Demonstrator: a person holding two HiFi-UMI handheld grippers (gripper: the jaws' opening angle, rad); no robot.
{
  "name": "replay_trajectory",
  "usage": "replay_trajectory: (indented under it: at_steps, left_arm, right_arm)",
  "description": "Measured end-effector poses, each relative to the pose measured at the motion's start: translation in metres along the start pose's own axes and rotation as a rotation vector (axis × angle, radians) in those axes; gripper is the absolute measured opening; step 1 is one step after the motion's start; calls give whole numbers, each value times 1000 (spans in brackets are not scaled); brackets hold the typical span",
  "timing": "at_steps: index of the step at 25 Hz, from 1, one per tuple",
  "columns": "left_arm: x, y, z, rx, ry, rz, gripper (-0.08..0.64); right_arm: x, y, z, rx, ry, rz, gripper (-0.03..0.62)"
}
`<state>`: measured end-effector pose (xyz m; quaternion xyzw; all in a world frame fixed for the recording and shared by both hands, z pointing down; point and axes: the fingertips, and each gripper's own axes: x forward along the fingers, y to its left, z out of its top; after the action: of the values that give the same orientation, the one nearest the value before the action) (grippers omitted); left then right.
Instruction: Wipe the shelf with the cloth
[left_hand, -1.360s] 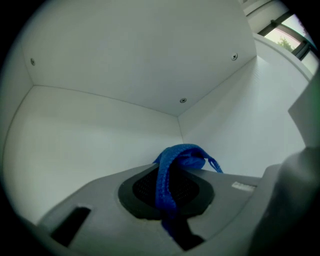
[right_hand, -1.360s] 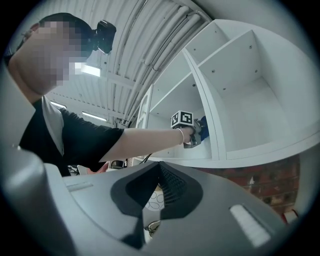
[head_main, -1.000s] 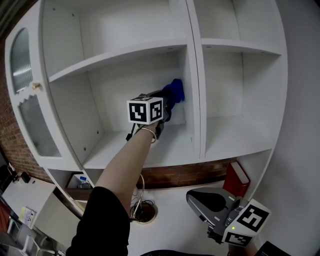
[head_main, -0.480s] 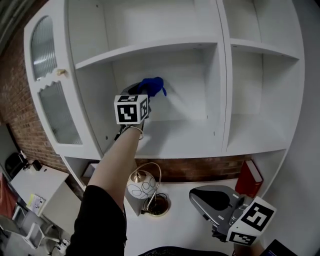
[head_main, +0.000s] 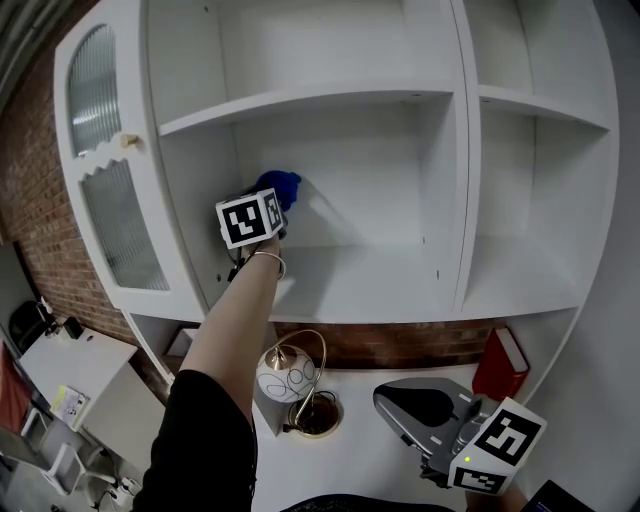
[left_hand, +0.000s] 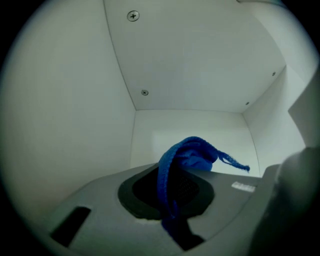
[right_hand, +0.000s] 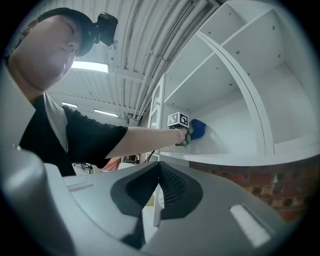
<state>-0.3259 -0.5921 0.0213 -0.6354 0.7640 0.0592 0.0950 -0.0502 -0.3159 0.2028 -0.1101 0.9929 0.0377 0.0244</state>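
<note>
Up in the left bay of the white cabinet, my left claw is clamped on the blue cloth. In the left gripper view the cloth runs down between the pads, bunches above them, and one frayed tail trails right. The bundle sits high against the back panel near the left wall, well above the shelf board. Contact with the panel: cannot tell.

My right claw is low at the right, over the white surface below the cabinet. Its pads are pressed together with nothing between them.

A round lamp with a brass arc stands on that surface under my left arm. A red book leans at the right. A glass door hangs open on the left.
</note>
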Motion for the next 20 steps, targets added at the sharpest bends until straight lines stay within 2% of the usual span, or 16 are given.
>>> replay_trajectory:
  at_steps: [5, 8, 13, 18, 20]
  left_arm:
    - [7, 11, -5, -50, 4, 27, 12]
    - [15, -6, -12, -58, 34, -50, 11]
    - [26, -49, -15, 30, 52, -168, 11]
    - [30, -87, -15, 46, 41, -252, 11]
    - [32, -106, -15, 22, 35, -296, 11]
  right_arm:
    - [-2, -7, -2, 7, -7, -3, 9]
    - [-5, -12, -2, 20, -25, -8, 9]
    - [-8, -16, -4, 33, -39, -7, 9]
    - [-15, -23, -8, 46, -52, -16, 9]
    - [-18, -26, -9, 52, -61, -17, 9]
